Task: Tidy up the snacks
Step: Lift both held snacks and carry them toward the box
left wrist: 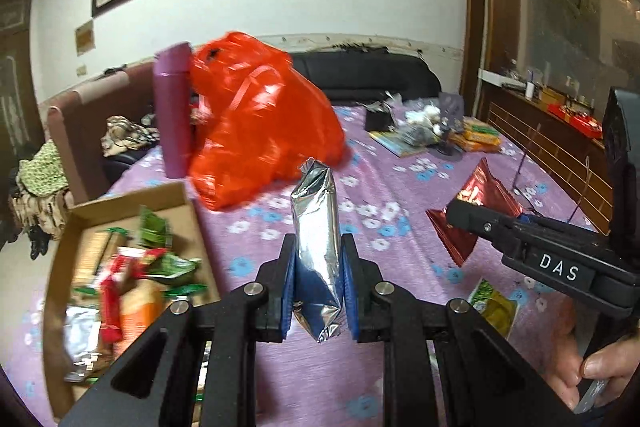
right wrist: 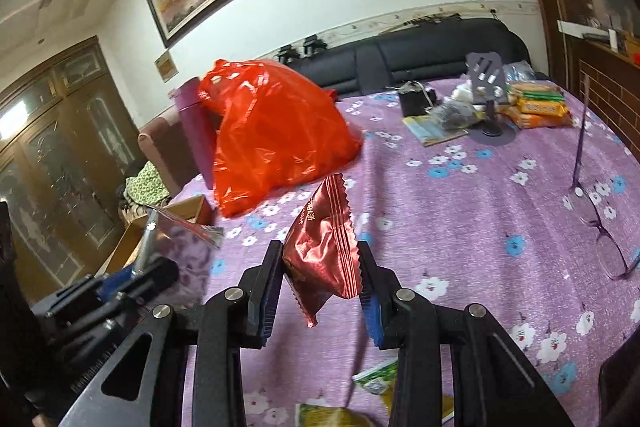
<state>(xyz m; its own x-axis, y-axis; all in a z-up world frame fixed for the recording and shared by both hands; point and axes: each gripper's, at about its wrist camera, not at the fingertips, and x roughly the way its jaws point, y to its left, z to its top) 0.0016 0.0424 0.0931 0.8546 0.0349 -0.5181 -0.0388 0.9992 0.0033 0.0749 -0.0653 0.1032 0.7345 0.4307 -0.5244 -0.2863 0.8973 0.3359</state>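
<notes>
My left gripper [left wrist: 318, 281] is shut on a silver foil snack packet [left wrist: 318, 227], held upright above the purple flowered cloth, just right of a cardboard box [left wrist: 64, 247] filled with several snack packets. My right gripper [right wrist: 320, 283] is shut on a dark red foil snack packet [right wrist: 324, 255], held above the cloth. The right gripper also shows in the left wrist view [left wrist: 472, 217] with the red packet [left wrist: 476, 195]. The left gripper shows at the left of the right wrist view [right wrist: 156, 267] with the silver packet [right wrist: 180, 227].
A big red plastic bag [left wrist: 260, 131] and a purple cylinder [left wrist: 172, 115] stand behind the box. Green-yellow snack packets [left wrist: 494, 307] lie on the cloth near me. Glasses [right wrist: 604, 231] lie at the right. Yellow packets [right wrist: 536, 103], a booklet and clutter sit at the far right.
</notes>
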